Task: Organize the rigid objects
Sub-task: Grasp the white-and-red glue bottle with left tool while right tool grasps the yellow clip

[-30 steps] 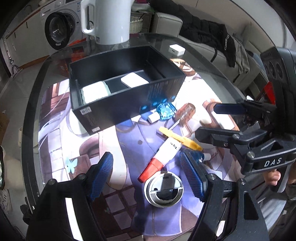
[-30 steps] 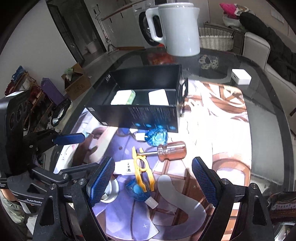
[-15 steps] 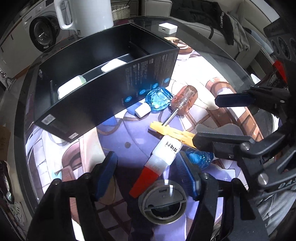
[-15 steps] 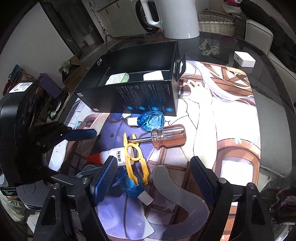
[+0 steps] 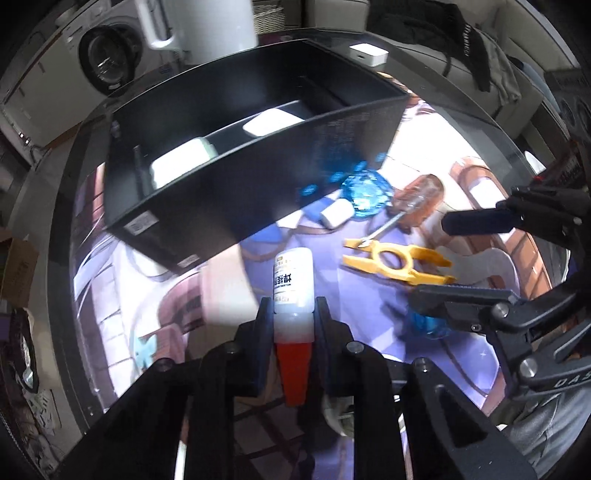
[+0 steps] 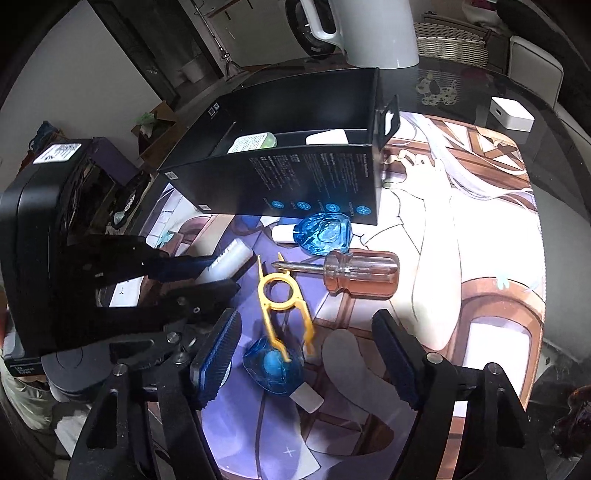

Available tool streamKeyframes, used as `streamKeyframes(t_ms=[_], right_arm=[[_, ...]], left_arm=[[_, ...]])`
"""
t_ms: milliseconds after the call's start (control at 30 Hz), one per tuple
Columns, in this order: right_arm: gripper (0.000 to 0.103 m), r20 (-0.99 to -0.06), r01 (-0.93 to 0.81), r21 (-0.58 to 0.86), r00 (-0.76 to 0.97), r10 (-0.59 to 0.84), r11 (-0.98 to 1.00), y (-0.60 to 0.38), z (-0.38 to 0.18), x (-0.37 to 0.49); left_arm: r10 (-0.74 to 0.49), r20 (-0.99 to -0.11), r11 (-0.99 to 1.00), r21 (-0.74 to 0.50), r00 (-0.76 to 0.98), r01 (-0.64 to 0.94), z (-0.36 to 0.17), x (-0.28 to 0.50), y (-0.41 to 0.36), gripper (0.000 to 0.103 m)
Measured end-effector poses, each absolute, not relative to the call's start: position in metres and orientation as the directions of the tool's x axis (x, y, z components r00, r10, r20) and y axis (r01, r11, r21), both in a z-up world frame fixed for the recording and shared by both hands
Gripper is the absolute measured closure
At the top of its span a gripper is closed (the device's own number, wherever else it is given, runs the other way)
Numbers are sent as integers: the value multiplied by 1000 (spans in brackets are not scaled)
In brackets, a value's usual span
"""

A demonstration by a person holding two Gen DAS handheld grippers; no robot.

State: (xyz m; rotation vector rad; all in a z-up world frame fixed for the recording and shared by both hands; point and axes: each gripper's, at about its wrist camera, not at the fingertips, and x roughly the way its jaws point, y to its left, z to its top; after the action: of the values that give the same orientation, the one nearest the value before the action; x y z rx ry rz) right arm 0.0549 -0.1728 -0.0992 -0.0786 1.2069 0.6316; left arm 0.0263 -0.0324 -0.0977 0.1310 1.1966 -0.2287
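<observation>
Two white items already in the black box (image 5: 229, 177); left gripper (image 5: 293, 321) jaws clamp the glue bottle (image 5: 293, 284), right gripper (image 6: 306, 354) jaws closing around the near blue bottle (image 6: 275, 369); screwdriver (image 6: 358, 273), yellow tool (image 6: 282, 306) remain outside the box.

You're working in a home: beyond your left claw stand a washing machine (image 5: 110, 55) and white kettle (image 5: 207, 26), with a jacket-draped sofa (image 5: 461, 40) and wicker basket (image 6: 450, 44) farther off.
</observation>
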Motion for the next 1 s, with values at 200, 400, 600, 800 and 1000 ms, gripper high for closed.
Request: streamKeyframes(t_ms=[200, 400, 600, 800, 1000], right_arm=[[45, -905, -545, 221, 194, 378, 809, -148, -108, 50], [67, -910, -573, 209, 184, 372, 793, -133, -109, 50], [73, -915, -587, 184, 190, 355, 789, -118, -112, 49], [73, -916, -601, 164, 201, 347, 782, -111, -114, 50], [70, -913, -612, 148, 216, 345, 777, -101, -116, 57]], left_arm=[[-101, -933, 980, -33, 346, 198, -99, 28, -13, 84], [-101, -933, 979, -32, 345, 199, -99, 24, -12, 84], [-103, -933, 979, -34, 345, 199, -100, 25, -12, 84], [-101, -931, 979, -31, 351, 200, -100, 27, -13, 76], [-98, -932, 981, -32, 349, 190, -101, 30, -13, 69]])
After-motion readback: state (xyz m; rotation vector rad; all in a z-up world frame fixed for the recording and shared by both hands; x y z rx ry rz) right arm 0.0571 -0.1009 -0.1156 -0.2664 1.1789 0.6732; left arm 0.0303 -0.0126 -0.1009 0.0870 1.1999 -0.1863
